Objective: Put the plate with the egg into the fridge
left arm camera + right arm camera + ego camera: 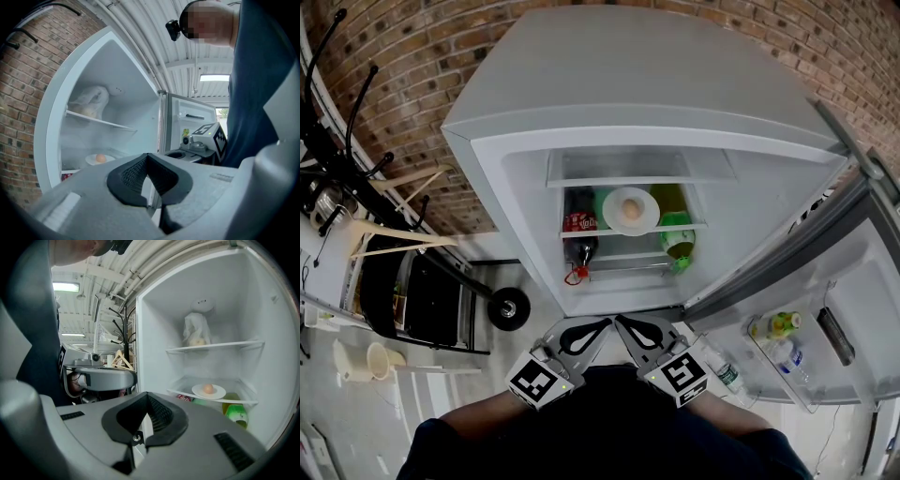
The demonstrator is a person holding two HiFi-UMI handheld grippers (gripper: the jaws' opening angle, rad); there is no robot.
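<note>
The white plate [630,210] carrying a brown egg [631,212] sits on the middle glass shelf of the open fridge [516,187]. Both grippers hang low in front of the fridge, close to my body and well back from the shelf. My left gripper [602,324] is shut with nothing between its jaws. So is my right gripper [624,324], whose tip almost meets the left one's. In the left gripper view the plate [98,160] shows beyond the shut left gripper [147,159]. In the right gripper view the plate [208,391] shows beyond the shut right gripper [147,397].
A dark cola bottle [578,234] and a green bottle [678,240] stand under the plate's shelf. A white bag [197,331] lies on the upper shelf. The door [825,309] swings open at right with small bottles [778,337] in its rack. Hangers and a stand [384,234] crowd the left.
</note>
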